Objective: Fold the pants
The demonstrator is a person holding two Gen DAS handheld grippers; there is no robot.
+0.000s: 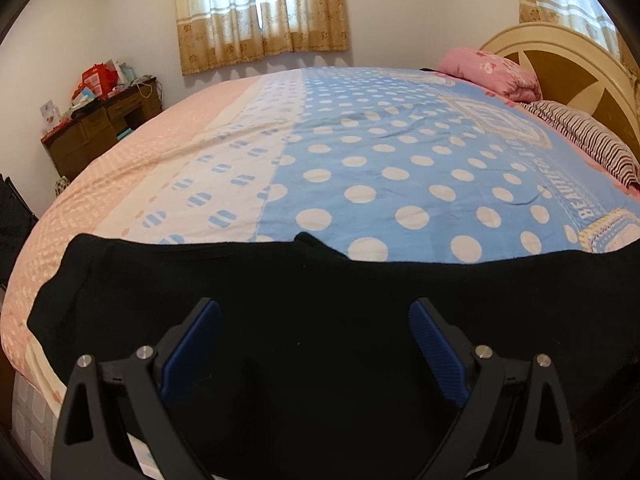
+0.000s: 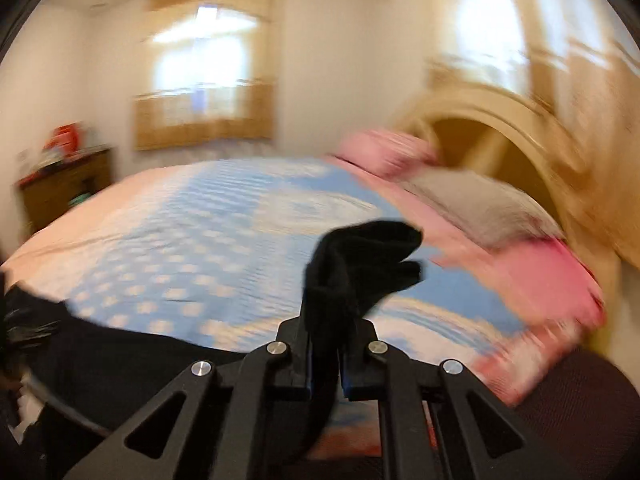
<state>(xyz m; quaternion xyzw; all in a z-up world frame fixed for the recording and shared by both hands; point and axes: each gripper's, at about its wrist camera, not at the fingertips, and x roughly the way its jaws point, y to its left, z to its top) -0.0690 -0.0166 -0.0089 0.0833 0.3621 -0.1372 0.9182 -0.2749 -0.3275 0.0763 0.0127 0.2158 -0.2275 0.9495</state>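
Two hand-held grippers worked over black pants (image 1: 320, 288) that lay spread along the near edge of a bed (image 1: 380, 152). The left hand-held gripper (image 1: 314, 312) hovered above the dark cloth with its blue-padded fingers (image 1: 192, 344) standing wide apart and nothing between them. From that view the pants stretched across the whole width of the frame, their far edge resting on a blue bedspread with white dots (image 1: 400, 184), beside a white band and a pink checked strip on the left.

The right hand-held gripper (image 2: 327, 344) had its jaws drawn together on a bunched fold of the pants (image 2: 360, 264), and the cloth stood up out of the pads in a dark lump above the bedspread (image 2: 200, 240). More of the black fabric trailed away to the lower left of that view. That picture was heavily blurred, so finer detail could not be made out.

At the head of the bed sat a pink pillow (image 1: 492, 72) and a striped pillow (image 1: 588, 140), against a cream and tan headboard (image 1: 560, 56). A brown dresser (image 1: 104, 128) stood against the far wall, cluttered with red boxes, near a window with patterned curtains (image 1: 260, 12).
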